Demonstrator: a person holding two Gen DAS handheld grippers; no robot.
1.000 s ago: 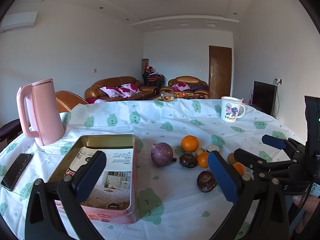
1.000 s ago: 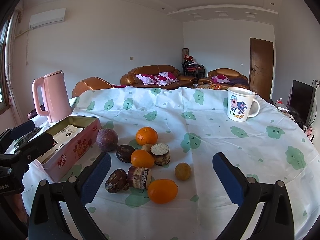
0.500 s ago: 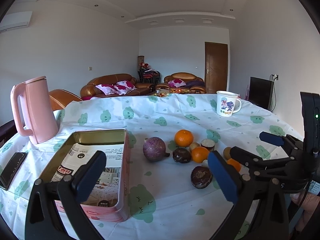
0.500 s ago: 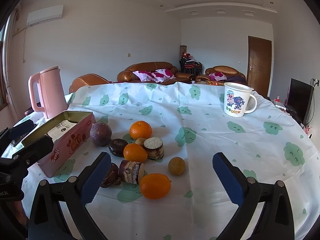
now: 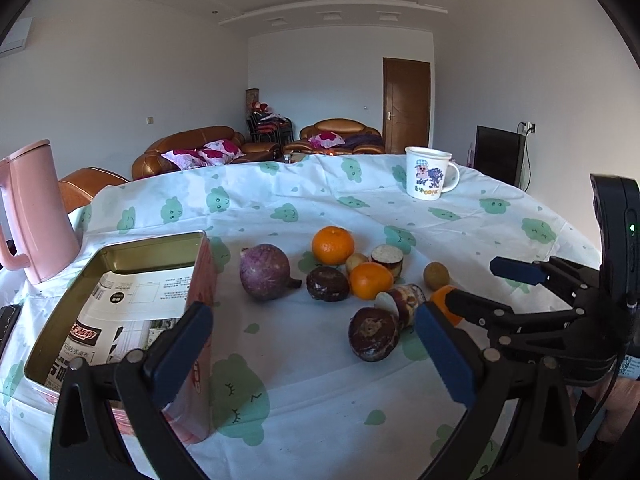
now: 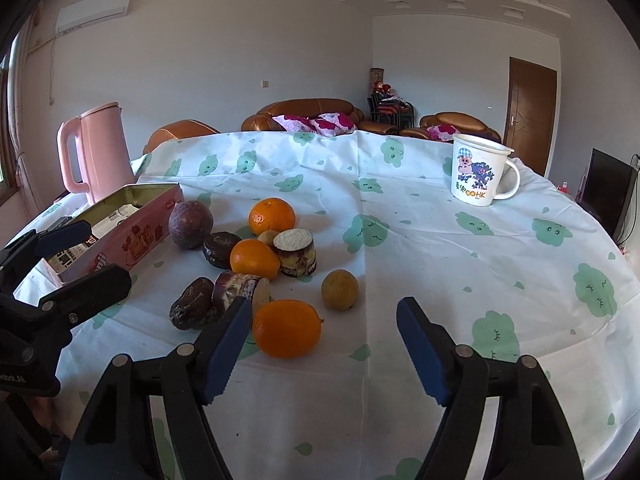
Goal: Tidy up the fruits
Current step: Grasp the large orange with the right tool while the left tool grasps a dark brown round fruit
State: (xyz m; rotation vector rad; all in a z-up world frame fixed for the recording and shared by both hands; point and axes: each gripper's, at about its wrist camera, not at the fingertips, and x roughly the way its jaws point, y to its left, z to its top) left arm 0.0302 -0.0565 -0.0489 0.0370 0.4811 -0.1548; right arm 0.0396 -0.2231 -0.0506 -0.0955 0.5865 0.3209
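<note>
- Both fingers (image 6: 228, 344) of the right gripper (image 6: 324, 346) are apart, empty, just behind the nearest orange (image 6: 286, 328).
- Left gripper (image 5: 316, 344) gapes too, empty.
- Fruits cluster on the surface (image 6: 440, 260) beside the pink tin (image 5: 120, 300).

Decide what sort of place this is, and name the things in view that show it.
Most likely a home living room: brown leather sofas with floral cushions stand behind a cloth-covered table, and a wall air conditioner hangs above.
</note>
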